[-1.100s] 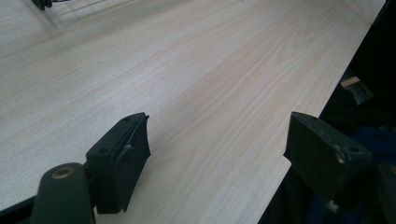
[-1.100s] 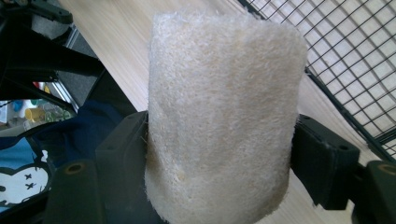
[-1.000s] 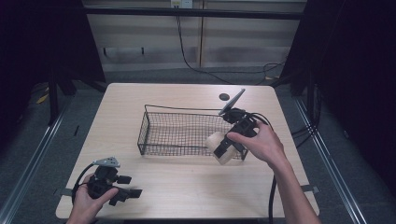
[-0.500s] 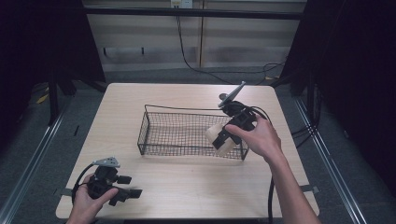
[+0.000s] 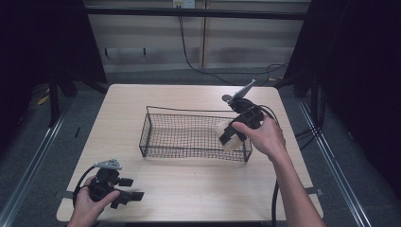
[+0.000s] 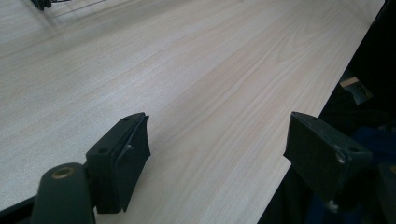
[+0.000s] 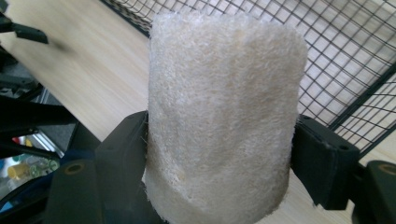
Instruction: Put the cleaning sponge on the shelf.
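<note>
Right tool (image 5: 230, 138) is clenched on a cream fibrous roll (image 5: 225, 136), a loofah-like cylinder. In the right gripper view the roll (image 7: 223, 116) stands between both black jaws, pinched at its lower half, top end sticking well past the jaw tips. Texture is coarse and fuzzy.

In the high view the roll sits at the right end of the black wire basket (image 5: 189, 135), over the near right corner, around rim level. Cannot tell if it touches the mesh. Right gripper view has the basket mesh (image 7: 355, 51) behind and to the right of the roll, with bare tabletop (image 7: 88, 60) to the left. Right hand (image 5: 265, 137) wraps the tool body, grey 3-cornered plate pointing up and away, cable trailing off the near right edge.

Left tool (image 5: 135, 195) is released: the left gripper view shows its 2 jaws wide apart with nothing between them, just light wood-grain tabletop (image 6: 187, 84) below. It rests low at the near left corner of the tabletop (image 5: 189, 184), held by the left hand (image 5: 87, 205), well apart from the basket. Jaws point right along the near edge.

Small dark round thing (image 5: 226, 98) lies on the tabletop beyond the basket; too small to identify.
</note>
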### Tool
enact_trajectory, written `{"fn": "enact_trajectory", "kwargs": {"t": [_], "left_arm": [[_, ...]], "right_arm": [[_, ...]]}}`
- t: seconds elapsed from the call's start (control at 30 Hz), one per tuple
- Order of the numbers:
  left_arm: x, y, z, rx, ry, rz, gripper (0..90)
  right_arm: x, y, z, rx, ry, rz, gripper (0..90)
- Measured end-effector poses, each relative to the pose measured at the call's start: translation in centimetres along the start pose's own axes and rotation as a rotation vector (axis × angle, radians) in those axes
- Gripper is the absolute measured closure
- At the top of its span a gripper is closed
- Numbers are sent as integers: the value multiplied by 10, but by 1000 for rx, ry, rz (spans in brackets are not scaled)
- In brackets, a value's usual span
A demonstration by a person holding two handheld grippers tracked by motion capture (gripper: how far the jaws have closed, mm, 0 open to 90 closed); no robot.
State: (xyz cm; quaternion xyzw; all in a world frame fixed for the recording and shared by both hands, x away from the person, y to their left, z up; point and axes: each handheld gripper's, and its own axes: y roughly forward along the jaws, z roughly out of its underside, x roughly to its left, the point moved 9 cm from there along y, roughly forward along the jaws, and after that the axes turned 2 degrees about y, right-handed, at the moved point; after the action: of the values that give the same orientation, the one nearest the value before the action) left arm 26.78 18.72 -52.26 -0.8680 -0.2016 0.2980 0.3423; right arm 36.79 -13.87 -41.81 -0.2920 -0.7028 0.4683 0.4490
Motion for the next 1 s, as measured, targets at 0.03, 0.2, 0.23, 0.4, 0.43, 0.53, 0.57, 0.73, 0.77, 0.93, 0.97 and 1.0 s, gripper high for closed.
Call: {"fn": "enact_trajectory", "kwargs": {"t": [0.03,0.2,0.23,0.4,0.43,0.53,0.57,0.73,0.77,0.93,0.97,1.0], "left_arm": [[0,0,0,1,0,1,214],[0,0,0,0,0,2,214],[0,0,0,0,0,2,214],[0,-1,0,2,0,2,214],[0,-1,0,2,-1,1,214],[0,-1,0,2,-1,1,214],[0,-1,0,2,-1,2,214],[0,-1,0,3,0,2,214],[0,0,0,1,0,1,215],[0,-1,0,3,0,2,214],[0,-1,0,2,0,3,214],[0,-1,0,3,0,3,214]], "right_arm": [[-1,1,-1,1,6,3,254],[-8,2,-4,-1,46,25,253],[-9,2,-4,-4,50,26,253],[-17,2,-8,-14,97,44,253],[-19,2,-8,-11,101,49,253],[-22,5,-8,-7,122,56,253],[-23,6,-8,-6,131,57,253],[-28,12,-8,1,157,74,253],[-29,12,-8,1,155,82,253],[-32,14,-9,3,174,103,253],[-33,15,-10,0,178,101,254],[-34,15,-10,-2,182,104,253]]}}
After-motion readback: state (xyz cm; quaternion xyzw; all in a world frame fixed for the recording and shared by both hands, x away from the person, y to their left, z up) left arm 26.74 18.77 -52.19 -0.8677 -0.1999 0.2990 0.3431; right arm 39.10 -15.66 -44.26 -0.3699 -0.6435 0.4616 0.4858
